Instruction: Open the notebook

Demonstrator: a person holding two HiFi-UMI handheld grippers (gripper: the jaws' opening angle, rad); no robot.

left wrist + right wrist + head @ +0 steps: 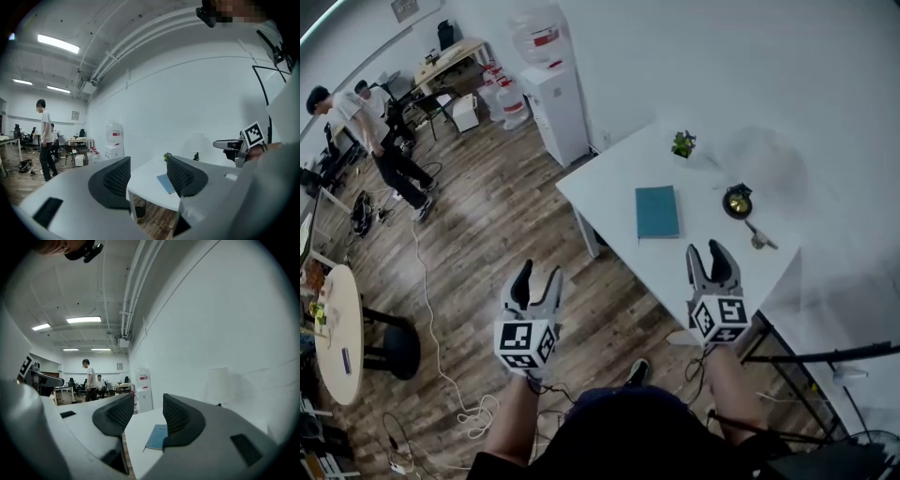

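A teal notebook (657, 211) lies closed and flat on the white table (609, 187). It also shows as a blue-green slab in the left gripper view (164, 183) and in the right gripper view (156, 437). My left gripper (536, 277) hangs over the wooden floor, well short of the table, jaws open and empty. My right gripper (710, 254) hovers at the table's near edge, right of the notebook and apart from it, jaws open and empty. The right gripper's marker cube (253, 134) appears in the left gripper view.
A small potted plant (682, 144) stands at the table's far side; a dark round object (737, 201) and a small item (758, 240) lie right of the notebook. A water dispenser (555, 103) stands by the wall. People (370, 131) are at far left; cables (441, 366) run across the floor.
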